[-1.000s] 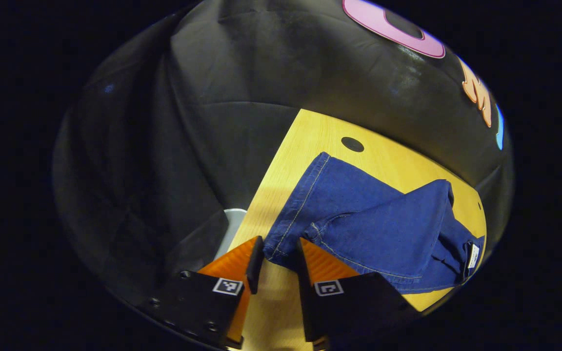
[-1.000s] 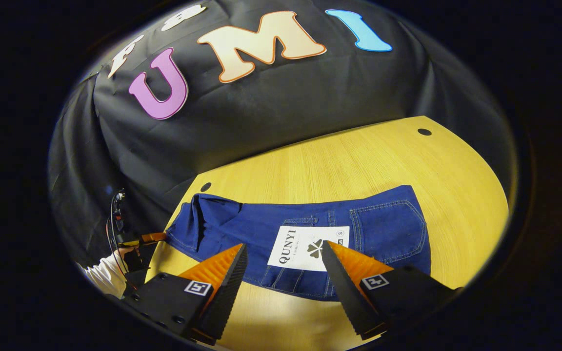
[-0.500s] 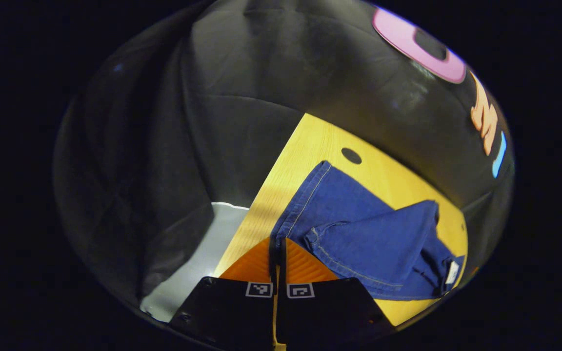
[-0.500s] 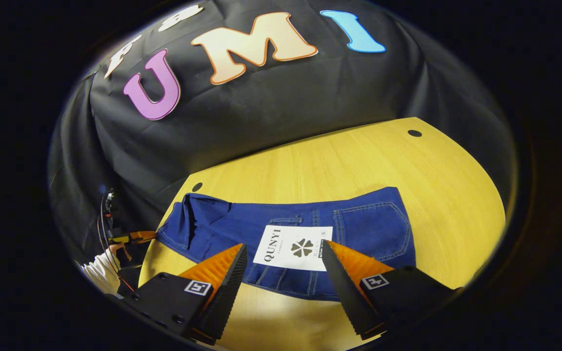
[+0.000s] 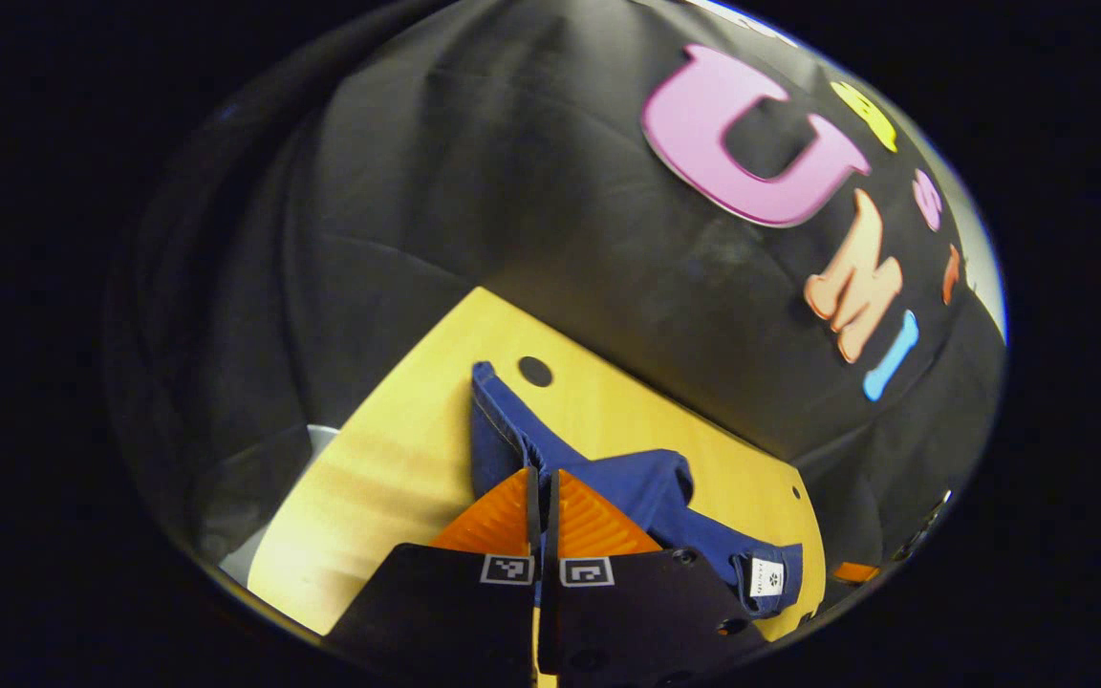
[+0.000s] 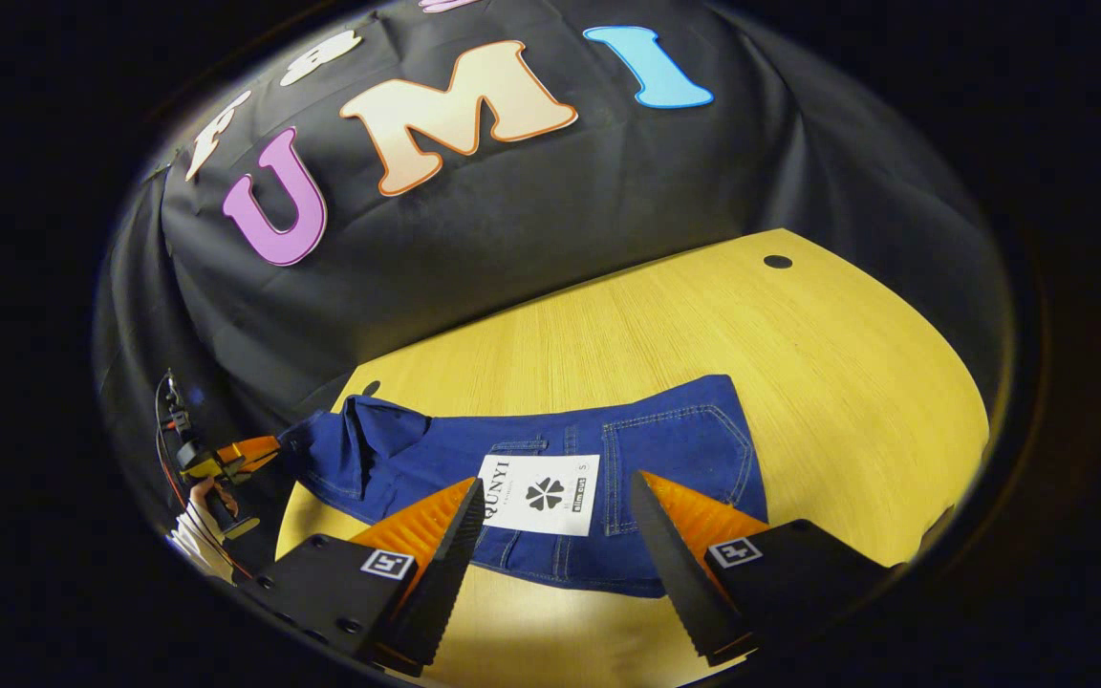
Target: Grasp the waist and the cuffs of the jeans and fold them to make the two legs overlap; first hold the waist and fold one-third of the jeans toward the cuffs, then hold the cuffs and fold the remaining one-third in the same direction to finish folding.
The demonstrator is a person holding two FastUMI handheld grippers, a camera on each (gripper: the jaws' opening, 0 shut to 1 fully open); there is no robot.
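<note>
While both views are lit dimly, the main things read clearly enough:
Jeans (image 6: 531,454): blue denim, lying across the near part of the wooden desk (image 6: 703,315); waist end w/ back pocket and white paper tag (image 6: 539,494) sits by the near edge, in front of the right gripper.
Cuff end: toward the desk's left edge in the right gripper view, raised off the wood and bunched; in the left gripper view the cloth (image 5: 646,487) rises in a ridge from the fingers.
Left gripper (image 5: 542,516): orange fingers (image 5: 498,516) clenched together on the cuff hem, denim pinched between them; also seen far off in the right gripper view (image 6: 249,447), held by a hand (image 6: 211,502) w/ a white sleeve.
Right gripper (image 6: 555,545): fingers spread wide, released, nothing between them; hovers just above the waistband, tips either side of the tag, not touching as far as I can tell.
Desk: round dark hole (image 6: 777,261) near the far right corner, another (image 5: 534,371) just beside the cuff.
</note>
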